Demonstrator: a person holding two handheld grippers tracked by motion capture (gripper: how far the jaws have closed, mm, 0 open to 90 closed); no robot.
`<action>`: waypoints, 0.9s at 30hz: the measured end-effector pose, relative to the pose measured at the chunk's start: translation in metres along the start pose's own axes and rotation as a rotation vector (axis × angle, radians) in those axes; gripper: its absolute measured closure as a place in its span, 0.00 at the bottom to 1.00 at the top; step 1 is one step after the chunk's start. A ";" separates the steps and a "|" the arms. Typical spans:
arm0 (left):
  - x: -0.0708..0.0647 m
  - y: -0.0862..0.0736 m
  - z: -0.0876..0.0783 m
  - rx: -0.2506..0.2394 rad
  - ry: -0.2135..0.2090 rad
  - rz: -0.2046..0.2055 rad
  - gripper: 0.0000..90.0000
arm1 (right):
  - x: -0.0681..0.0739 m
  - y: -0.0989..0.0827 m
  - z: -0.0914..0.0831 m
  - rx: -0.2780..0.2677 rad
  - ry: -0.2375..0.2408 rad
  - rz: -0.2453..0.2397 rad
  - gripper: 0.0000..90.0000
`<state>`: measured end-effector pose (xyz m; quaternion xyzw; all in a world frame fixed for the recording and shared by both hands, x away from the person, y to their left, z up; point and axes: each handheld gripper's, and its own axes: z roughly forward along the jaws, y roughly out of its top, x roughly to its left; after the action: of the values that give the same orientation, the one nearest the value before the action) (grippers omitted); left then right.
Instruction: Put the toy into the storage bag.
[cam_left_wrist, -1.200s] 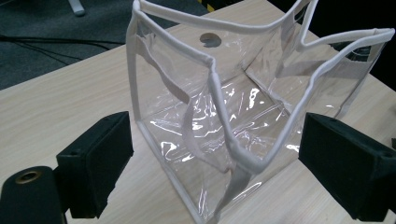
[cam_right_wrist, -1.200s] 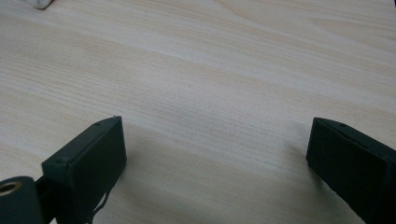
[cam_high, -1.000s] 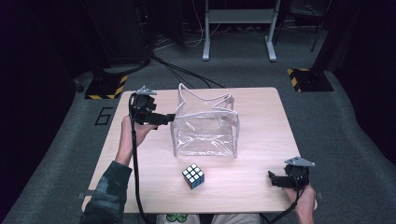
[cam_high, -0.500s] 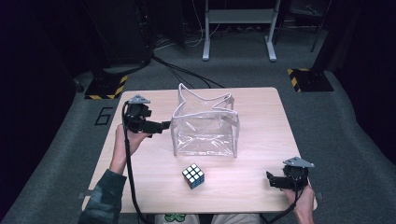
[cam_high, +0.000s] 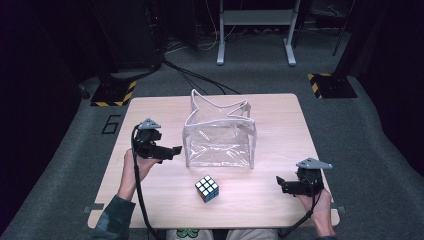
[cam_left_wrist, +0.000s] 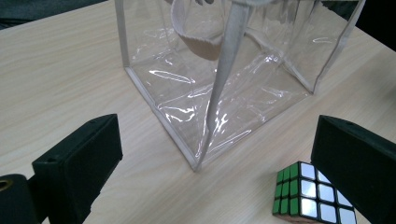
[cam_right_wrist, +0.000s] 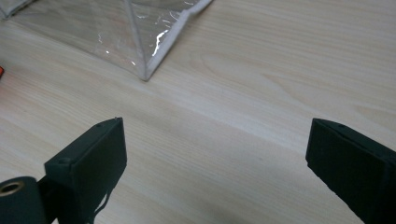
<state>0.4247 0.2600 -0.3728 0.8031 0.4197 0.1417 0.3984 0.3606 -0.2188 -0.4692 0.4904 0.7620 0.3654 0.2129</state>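
Scene ref.: clear plastic bag (cam_high: 219, 135) stood upright at centre of the high view, mouth open, white-trimmed handles up. Rubik's cube (cam_high: 207, 188) lay on the bench (cam_high: 280, 115) just below the bag in that frame, near but not touching it.

Left gripper (cam_high: 172, 150): sat left of centre in the high view, jaws pointing right toward the bag's left wall. Jaws had just been opening and stood wide, nothing between them, nothing held. In the left gripper view the bag's near corner (cam_left_wrist: 195, 163) sat between the jaws, farther off, and the cube (cam_left_wrist: 313, 196) showed at lower right, just beside the right-hand jaw.

Right gripper (cam_high: 281, 184): sat at lower right of the high view, jaws pointing left. Jaws wide apart, empty. Right gripper view showed bare bench ahead w/ the bag's corner (cam_right_wrist: 144, 70) at upper left.

Key relation (judgement): cube lay down-right of the left jaws and left of the right jaws, approx. level w/ them. Neither hand was clearly nearer. Cube has no long axis, so any face pair suits a grip. The bag's mouth faced up, so loading calls for a lift over the rim.
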 end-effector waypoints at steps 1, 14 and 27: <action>0.000 -0.002 0.000 0.005 -0.002 0.002 0.02 | 0.001 0.003 -0.001 -0.001 0.004 -0.004 0.05; -0.012 -0.028 0.014 0.042 -0.018 0.006 0.02 | 0.010 0.032 -0.006 -0.010 0.063 -0.037 0.07; -0.032 -0.046 0.033 0.092 -0.071 0.039 0.01 | 0.016 0.062 -0.013 -0.019 0.095 -0.068 0.09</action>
<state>0.3980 0.2329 -0.4249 0.8330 0.3958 0.1014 0.3731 0.3816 -0.1933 -0.4134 0.4445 0.7839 0.3880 0.1932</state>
